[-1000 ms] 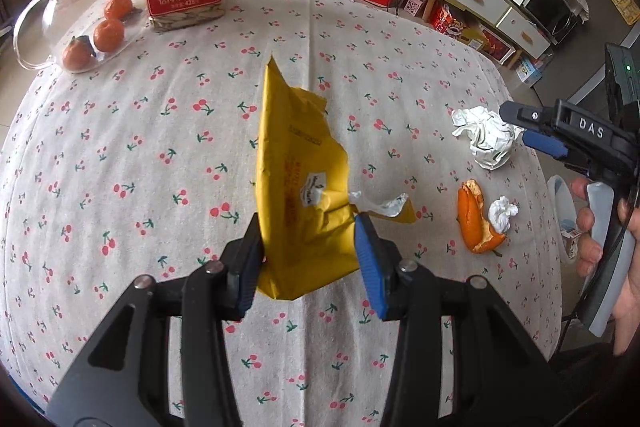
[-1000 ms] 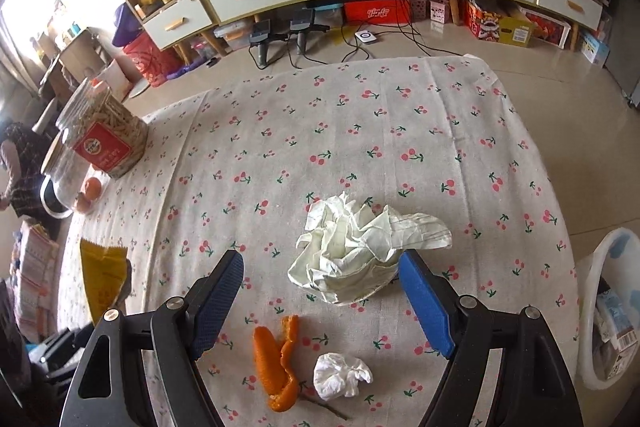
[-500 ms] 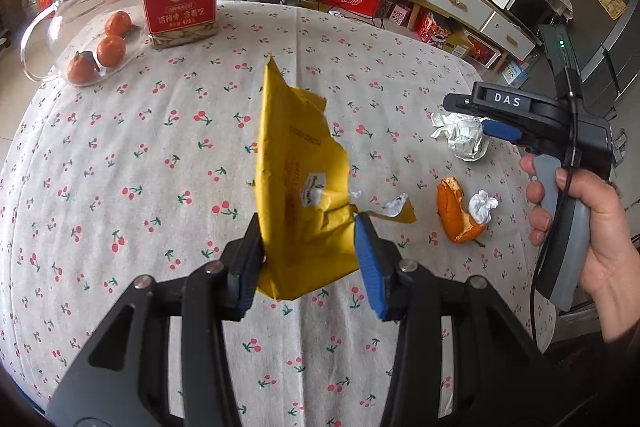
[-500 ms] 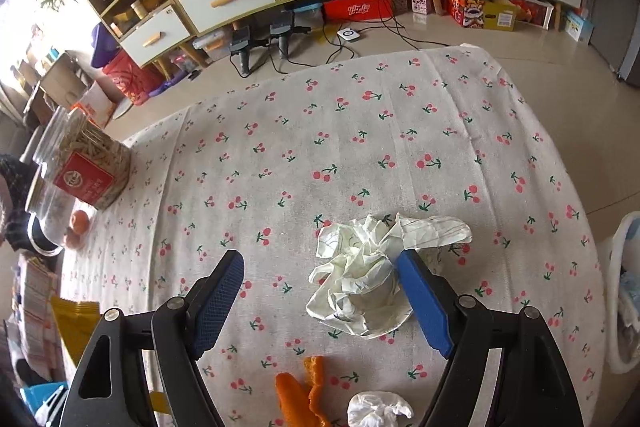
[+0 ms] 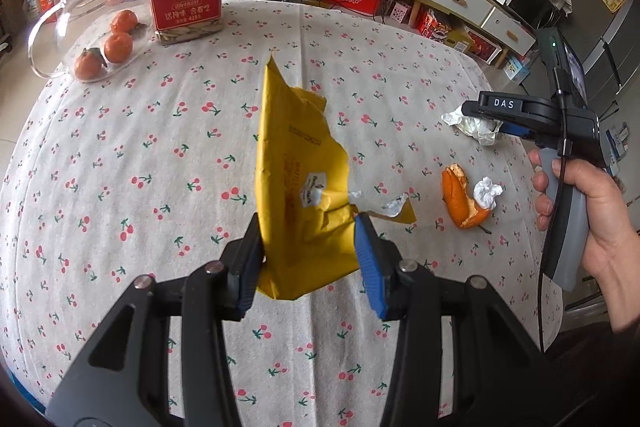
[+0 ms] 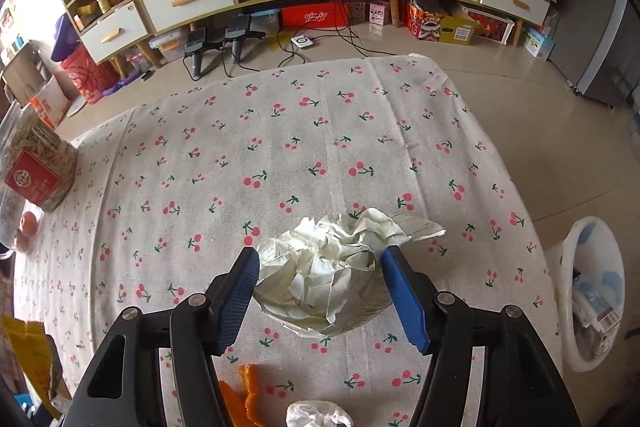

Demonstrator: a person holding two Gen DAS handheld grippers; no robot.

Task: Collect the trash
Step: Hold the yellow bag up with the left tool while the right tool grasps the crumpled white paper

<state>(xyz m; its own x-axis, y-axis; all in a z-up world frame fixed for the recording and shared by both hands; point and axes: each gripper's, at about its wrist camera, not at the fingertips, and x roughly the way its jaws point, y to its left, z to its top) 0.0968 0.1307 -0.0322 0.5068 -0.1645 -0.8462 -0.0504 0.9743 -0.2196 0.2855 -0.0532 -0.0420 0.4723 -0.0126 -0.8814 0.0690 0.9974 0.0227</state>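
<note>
Right gripper [image 6: 320,291] has closed in around the crumpled paper [image 6: 332,267] on the table, jaws still apart and maybe just brushing it, while our left gripper [image 5: 308,259] keeps the yellow wrapper [image 5: 296,187] pinched — squeeze off-centre and the wad squirts out.

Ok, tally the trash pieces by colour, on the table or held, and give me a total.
Yellow: 1, the torn yellow wrapper held in the left gripper.
White: 2, the big crumpled paper between the right gripper jaws, and the small tissue wad.
Orange: 1, the orange peel.
Total: 4.
</note>
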